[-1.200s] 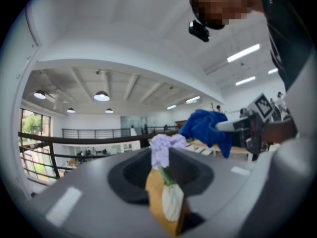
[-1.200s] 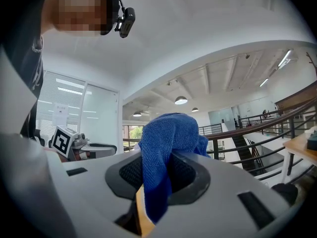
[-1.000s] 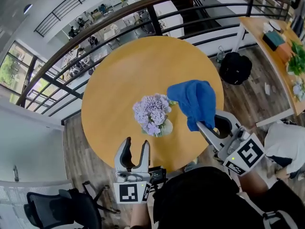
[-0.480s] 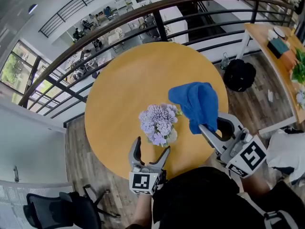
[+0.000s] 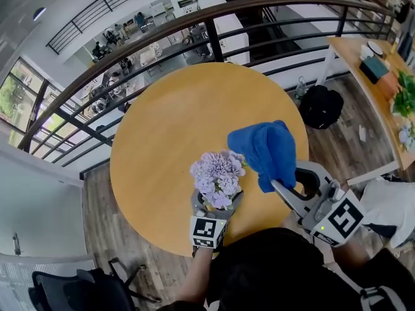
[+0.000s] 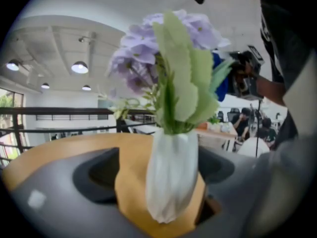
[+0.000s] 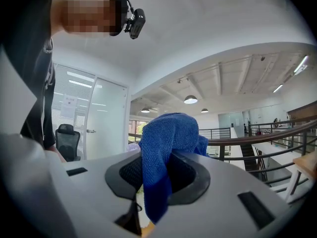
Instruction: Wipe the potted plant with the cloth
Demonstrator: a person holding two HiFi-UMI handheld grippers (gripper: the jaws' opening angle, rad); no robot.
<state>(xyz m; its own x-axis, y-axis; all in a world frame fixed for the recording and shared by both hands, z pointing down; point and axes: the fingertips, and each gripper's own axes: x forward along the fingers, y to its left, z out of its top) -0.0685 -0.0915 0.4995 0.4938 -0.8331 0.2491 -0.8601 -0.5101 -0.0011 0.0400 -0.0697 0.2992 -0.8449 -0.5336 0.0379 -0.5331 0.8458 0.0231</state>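
The potted plant (image 5: 217, 177) is a round head of pale lilac blossoms over broad, light green leaves, set in a slim white vase (image 6: 171, 177) with a faceted surface that narrows toward its foot. It stands upright on the round, honey-coloured table (image 5: 162, 122), close to the edge nearest the person.

The left gripper (image 5: 217, 205) lies low at that edge. Its jaws have just been opening and now stand wide apart, with the vase between them. In the left gripper view, bare tabletop shows on either side of the vase, so neither jaw presses on it.

The blue cloth (image 5: 264, 151), a nubby terry weave, hangs bunched just to the right of the blossoms in the head view. Whether it touches them cannot be told. The right gripper (image 5: 280, 188) is clamped on the cloth's lower end, and the fabric bulges up out of the jaws.

Each gripper carries a cube with a black-and-white square marker, one at (image 5: 207, 230) and the other at (image 5: 338, 218). These are patterns, not letters.
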